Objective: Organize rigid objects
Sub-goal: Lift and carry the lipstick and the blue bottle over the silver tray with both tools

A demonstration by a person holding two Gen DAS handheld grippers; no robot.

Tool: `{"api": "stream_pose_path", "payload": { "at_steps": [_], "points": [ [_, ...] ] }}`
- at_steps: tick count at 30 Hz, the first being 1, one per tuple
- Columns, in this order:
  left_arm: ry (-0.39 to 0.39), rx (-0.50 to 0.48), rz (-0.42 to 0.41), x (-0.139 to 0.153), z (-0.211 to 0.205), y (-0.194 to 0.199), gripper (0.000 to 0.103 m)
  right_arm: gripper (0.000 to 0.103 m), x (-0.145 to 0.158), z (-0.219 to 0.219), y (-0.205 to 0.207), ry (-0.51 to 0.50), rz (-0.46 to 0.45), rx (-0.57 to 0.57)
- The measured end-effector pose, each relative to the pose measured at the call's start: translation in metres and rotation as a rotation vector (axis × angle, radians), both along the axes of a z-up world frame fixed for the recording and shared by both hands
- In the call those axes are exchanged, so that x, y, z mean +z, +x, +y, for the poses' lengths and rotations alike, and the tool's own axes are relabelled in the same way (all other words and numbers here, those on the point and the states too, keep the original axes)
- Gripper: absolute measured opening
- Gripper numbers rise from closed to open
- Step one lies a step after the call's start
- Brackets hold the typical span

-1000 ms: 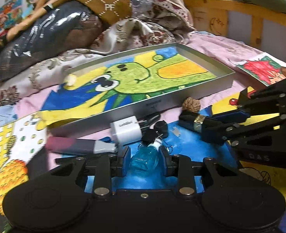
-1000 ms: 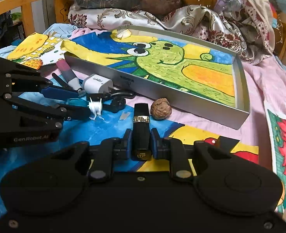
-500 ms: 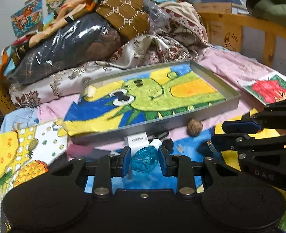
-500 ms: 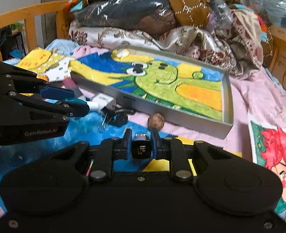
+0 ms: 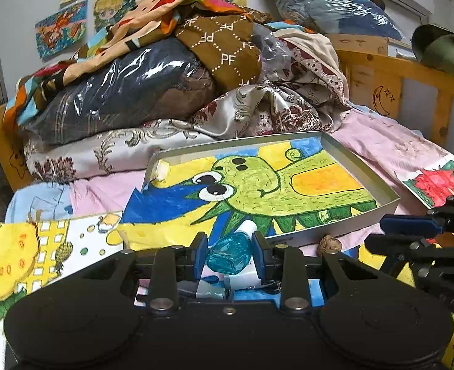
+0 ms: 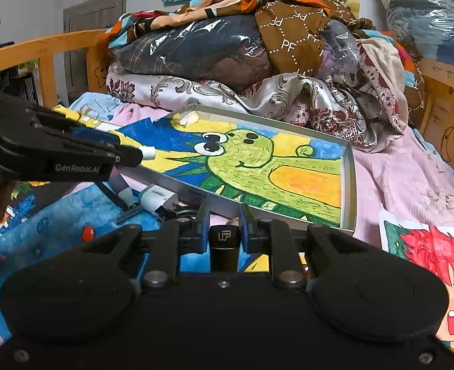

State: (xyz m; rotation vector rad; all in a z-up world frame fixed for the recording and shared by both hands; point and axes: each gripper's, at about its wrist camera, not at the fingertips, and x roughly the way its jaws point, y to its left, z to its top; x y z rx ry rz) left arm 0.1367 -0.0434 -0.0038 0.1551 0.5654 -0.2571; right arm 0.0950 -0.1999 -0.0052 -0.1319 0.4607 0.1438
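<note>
My left gripper (image 5: 230, 251) is shut on a small blue bottle (image 5: 231, 252) with a white cap and holds it above the bed, near the front edge of the grey tray (image 5: 362, 169). My right gripper (image 6: 224, 234) is shut on a black lipstick tube (image 6: 224, 248), also raised, close to the tray's (image 6: 350, 185) near rim. The tray is shallow, lined with a green cartoon drawing. A walnut (image 5: 329, 243), a white charger (image 6: 159, 197) and other small items lie on the bed below.
A heap of bedding and plastic-wrapped quilts (image 5: 119, 92) rises behind the tray. Wooden bed rails (image 5: 411, 74) run along the back right. Drawings (image 6: 436, 252) lie on the pink sheet. The left gripper shows at the left of the right wrist view (image 6: 128, 155).
Both grippers have lifted off the bed with their objects and moved toward the tray. The bottle and the lipstick now hang above the small items.
</note>
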Motion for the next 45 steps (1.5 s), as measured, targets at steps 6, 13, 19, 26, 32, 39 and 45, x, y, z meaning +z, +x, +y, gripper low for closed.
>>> {"api": "stream_pose_path", "payload": {
  "at_steps": [6, 13, 19, 26, 32, 39, 45],
  "points": [
    [-0.017, -0.01, 0.001, -0.007, 0.002, 0.002, 0.033, 0.013, 0.013, -0.012, 0.001, 0.033, -0.026, -0.007],
    [-0.044, -0.015, -0.047, 0.006, -0.008, 0.04, 0.033, 0.013, 0.06, -0.021, 0.03, -0.039, -0.111, 0.021],
    [-0.053, 0.002, -0.092, 0.011, -0.017, 0.093, 0.033, 0.013, 0.091, -0.038, 0.101, -0.003, -0.162, 0.013],
    [-0.058, 0.031, -0.074, -0.008, -0.024, 0.15, 0.033, 0.013, 0.078, -0.052, 0.175, 0.117, -0.156, -0.016],
    [-0.055, 0.028, -0.024, -0.031, -0.025, 0.164, 0.033, 0.013, 0.033, -0.059, 0.181, 0.158, -0.106, -0.053],
    [-0.052, -0.012, 0.025, -0.049, -0.029, 0.156, 0.033, 0.013, -0.013, -0.073, 0.142, 0.179, -0.04, -0.084],
    [-0.081, -0.024, 0.089, -0.063, -0.029, 0.15, 0.033, 0.014, -0.028, -0.093, 0.118, 0.276, -0.044, -0.145]
  ]
}}
